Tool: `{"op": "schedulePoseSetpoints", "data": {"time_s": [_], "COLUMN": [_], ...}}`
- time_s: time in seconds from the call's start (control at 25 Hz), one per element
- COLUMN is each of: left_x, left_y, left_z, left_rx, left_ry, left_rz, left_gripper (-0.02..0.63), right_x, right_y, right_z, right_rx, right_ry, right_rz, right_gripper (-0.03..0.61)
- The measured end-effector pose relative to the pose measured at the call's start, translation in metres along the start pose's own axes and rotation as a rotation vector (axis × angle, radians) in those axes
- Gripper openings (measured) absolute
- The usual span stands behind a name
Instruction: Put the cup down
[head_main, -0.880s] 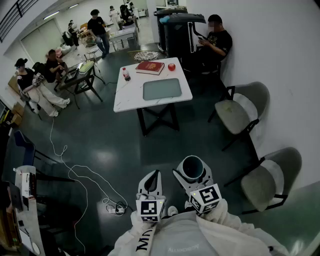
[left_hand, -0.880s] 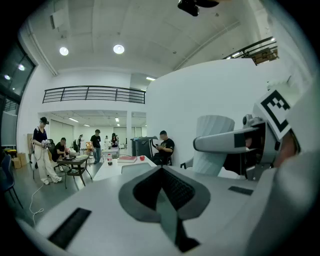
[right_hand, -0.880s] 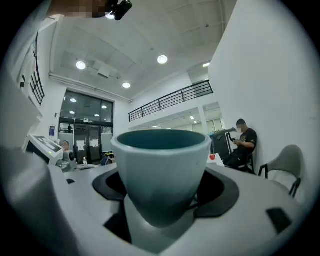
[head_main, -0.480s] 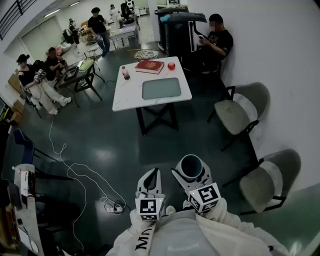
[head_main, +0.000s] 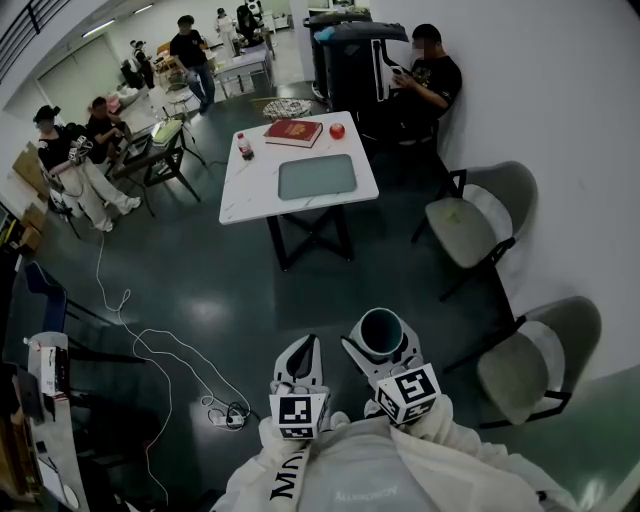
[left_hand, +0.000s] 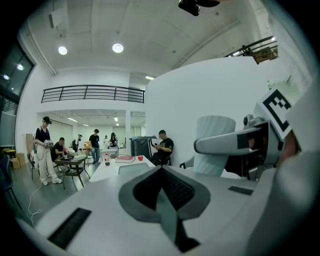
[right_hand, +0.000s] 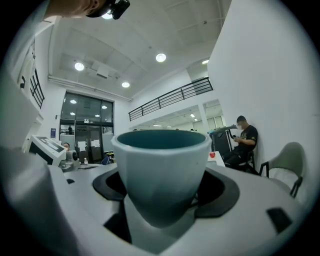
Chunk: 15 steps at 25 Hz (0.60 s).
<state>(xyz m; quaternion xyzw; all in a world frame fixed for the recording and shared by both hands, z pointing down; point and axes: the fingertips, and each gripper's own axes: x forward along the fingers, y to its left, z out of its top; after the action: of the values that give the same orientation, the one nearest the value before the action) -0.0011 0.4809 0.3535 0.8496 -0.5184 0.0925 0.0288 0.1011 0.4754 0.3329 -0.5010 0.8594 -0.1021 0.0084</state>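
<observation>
The cup (head_main: 384, 329) is not put down yet: the right claw (head_main: 382, 346) grips it upright, jaws wide, low in the frame, well apart from the white table (head_main: 250, 186) higher up, and the left claw (head_main: 300, 362) is closed and empty.

Only part-readable text: big dark letters down the left sleeve (head_main: 285, 478) of the pale sweatshirt, starting with "M", then maybe "N", rest out of view. The small print on the chest (head_main: 362, 495) is too faint to read. The cube (head_main: 299, 417) on the left gripper (head_main: 301, 350) and the cube (head_main: 408, 393) on the right gripper (head_main: 383, 338) carry black-and-white square code markers, patterns rather than text. The red book (head_main: 293, 132) cover, bottle (head_main: 243, 147) label and sheets on the glass doors (right_hand: 86, 144) are too small to read.
</observation>
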Motion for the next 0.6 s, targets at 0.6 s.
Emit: {"op": "schedulePoseSetpoints", "data": {"time_s": [0.6], "left_x": [0.049], "left_y": [-0.035], "left_z": [0.013], "left_rx": [0.012], "left_ry": [-0.019], "left_rz": [0.036], "left_gripper": [0.011], "right_x": [-0.001], "right_y": [-0.06], "right_z": [0.009], "right_rx": [-0.009], "right_ry": [-0.016], "right_rz": [0.041], "right_gripper": [0.38]}}
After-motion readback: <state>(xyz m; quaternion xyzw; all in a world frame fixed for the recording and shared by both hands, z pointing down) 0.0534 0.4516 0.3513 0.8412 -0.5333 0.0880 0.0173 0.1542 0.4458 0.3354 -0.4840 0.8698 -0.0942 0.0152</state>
